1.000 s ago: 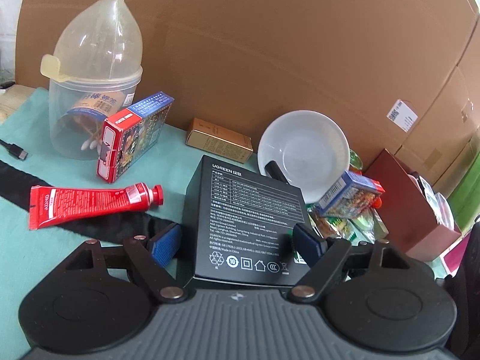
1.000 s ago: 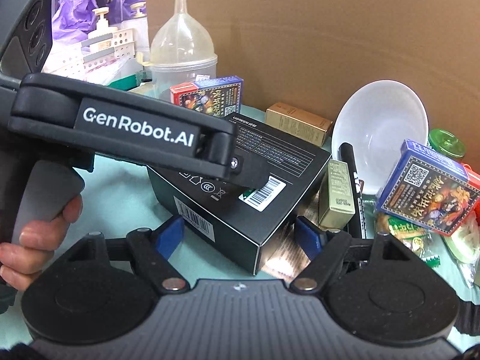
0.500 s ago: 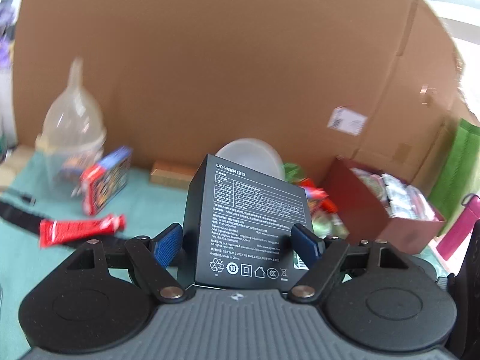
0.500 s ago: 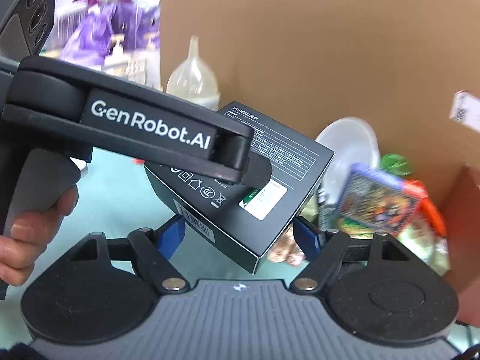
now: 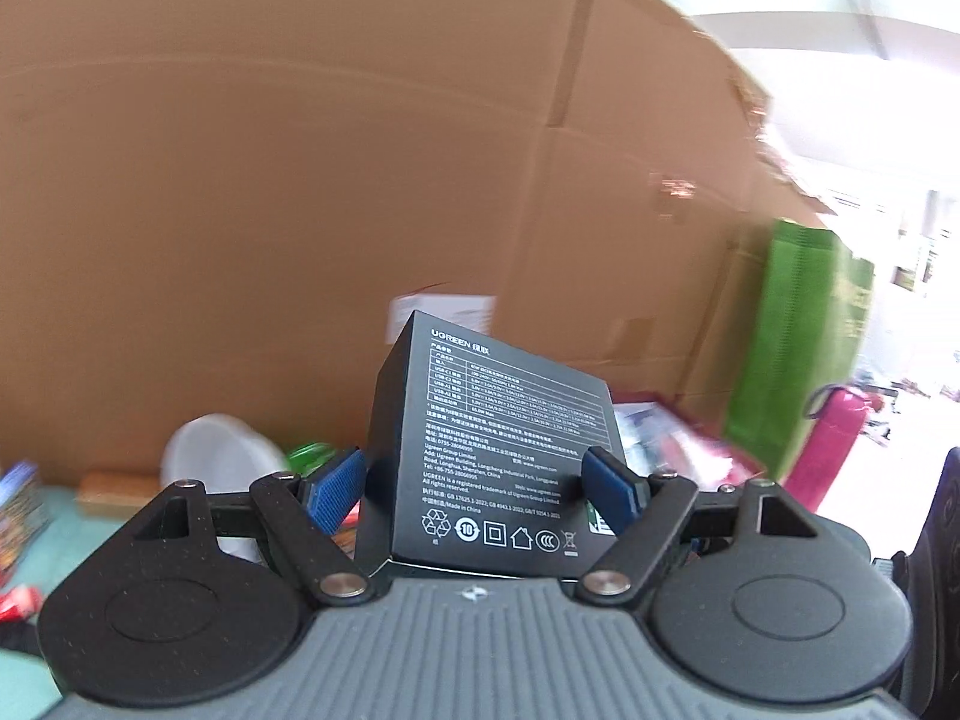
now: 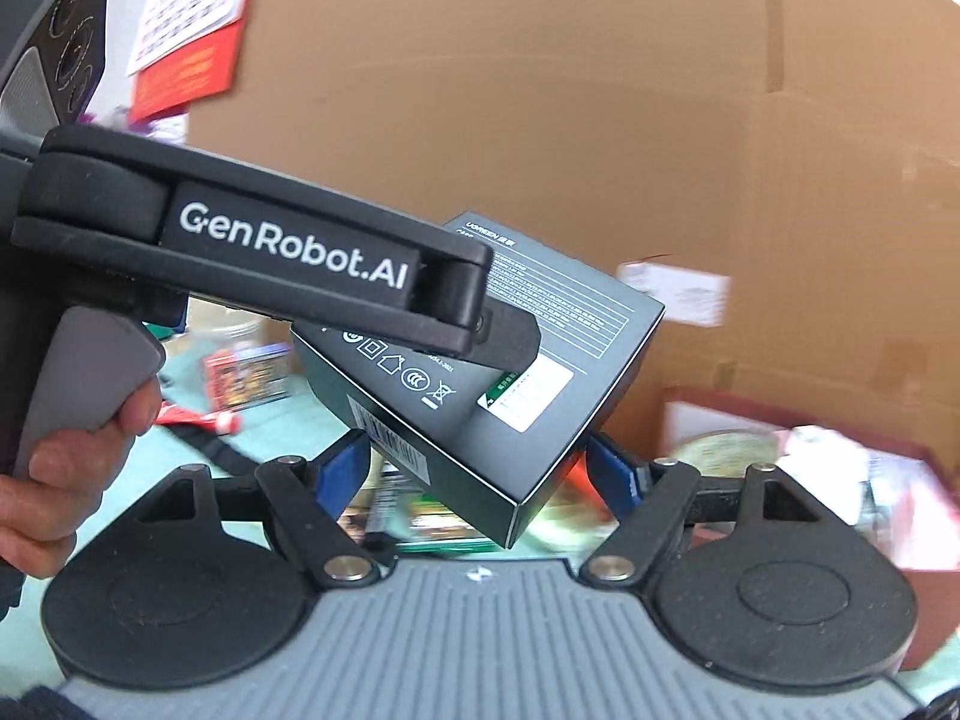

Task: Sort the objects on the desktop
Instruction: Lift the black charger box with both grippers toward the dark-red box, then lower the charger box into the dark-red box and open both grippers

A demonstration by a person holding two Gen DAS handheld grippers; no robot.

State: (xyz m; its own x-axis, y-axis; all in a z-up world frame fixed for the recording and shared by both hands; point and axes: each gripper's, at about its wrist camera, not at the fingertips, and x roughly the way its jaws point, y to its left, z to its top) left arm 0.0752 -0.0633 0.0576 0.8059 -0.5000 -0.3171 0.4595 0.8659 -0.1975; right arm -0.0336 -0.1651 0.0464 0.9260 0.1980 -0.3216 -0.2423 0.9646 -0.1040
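Note:
My left gripper (image 5: 480, 483) is shut on the black UGREEN box (image 5: 492, 456) and holds it high in the air, tilted, in front of the cardboard wall. The same black box (image 6: 516, 360) shows in the right wrist view, with the left gripper's body across it from the left. My right gripper (image 6: 480, 471) is open and empty, just below and behind the box, not touching it as far as I can tell. The table objects below are blurred.
A white bowl (image 5: 222, 456) and a small gold box (image 5: 120, 487) lie low left by the cardboard wall (image 5: 300, 180). A dark red box (image 6: 840, 462) with items stands at the right. A green bag (image 5: 798, 360) and a pink bottle (image 5: 834, 444) are far right.
The left gripper has lifted the black box off the teal mat and swung it up and to the right. The right gripper has followed with its jaws still open.

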